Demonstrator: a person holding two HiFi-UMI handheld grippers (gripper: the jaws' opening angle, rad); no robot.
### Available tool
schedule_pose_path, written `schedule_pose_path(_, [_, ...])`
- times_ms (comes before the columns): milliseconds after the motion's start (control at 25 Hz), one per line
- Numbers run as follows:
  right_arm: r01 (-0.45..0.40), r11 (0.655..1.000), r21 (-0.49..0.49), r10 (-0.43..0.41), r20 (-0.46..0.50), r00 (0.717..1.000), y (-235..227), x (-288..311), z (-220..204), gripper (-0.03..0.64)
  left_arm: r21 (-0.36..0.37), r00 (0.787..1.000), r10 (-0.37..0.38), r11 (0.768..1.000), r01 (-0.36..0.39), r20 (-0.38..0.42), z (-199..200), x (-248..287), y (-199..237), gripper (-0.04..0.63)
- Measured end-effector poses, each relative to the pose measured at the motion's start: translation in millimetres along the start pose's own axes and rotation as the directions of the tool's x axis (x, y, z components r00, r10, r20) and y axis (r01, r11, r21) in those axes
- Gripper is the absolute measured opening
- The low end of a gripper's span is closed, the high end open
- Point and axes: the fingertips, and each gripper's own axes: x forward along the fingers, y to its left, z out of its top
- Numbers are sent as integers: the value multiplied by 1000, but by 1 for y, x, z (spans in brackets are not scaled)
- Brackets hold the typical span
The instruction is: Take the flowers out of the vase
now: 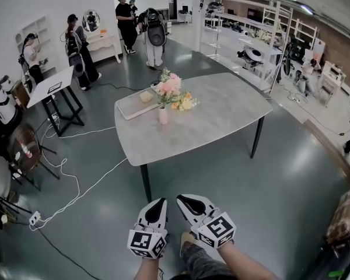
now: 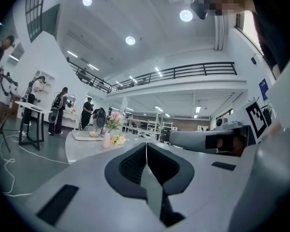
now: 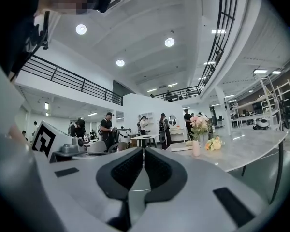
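A small pink vase [image 1: 163,115] stands near the middle of the grey table [image 1: 221,107] and holds pink flowers [image 1: 168,84]. Yellow-orange flowers [image 1: 184,103] lie on the tabletop just right of the vase. The vase [image 2: 106,139] and its bouquet [image 2: 114,120] show far off in the left gripper view, and the vase [image 3: 196,148] and yellow flowers [image 3: 214,143] in the right gripper view. My left gripper [image 1: 161,201] and right gripper [image 1: 179,199] hang side by side well short of the table's near edge. Both are shut with nothing between the jaws.
A flat tray [image 1: 134,102] with a small pale object lies on the table behind the vase. White cables [image 1: 70,179] trail across the floor at left. A black-legged stand [image 1: 55,98] and several people [image 1: 81,51] are beyond the table. Shelving [image 1: 280,28] lines the right.
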Motion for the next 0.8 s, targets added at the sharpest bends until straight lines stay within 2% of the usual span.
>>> schedule_pose_path(480, [-50, 998, 30, 51, -26, 998, -58, 81, 1, 26, -26, 1000, 22, 999, -22, -17, 13, 78, 57, 17])
schedule_pose_path(800, [-43, 998, 45, 45, -41, 998, -101, 114, -3, 26, -37, 1000, 5, 999, -6, -23, 14, 130, 78, 17])
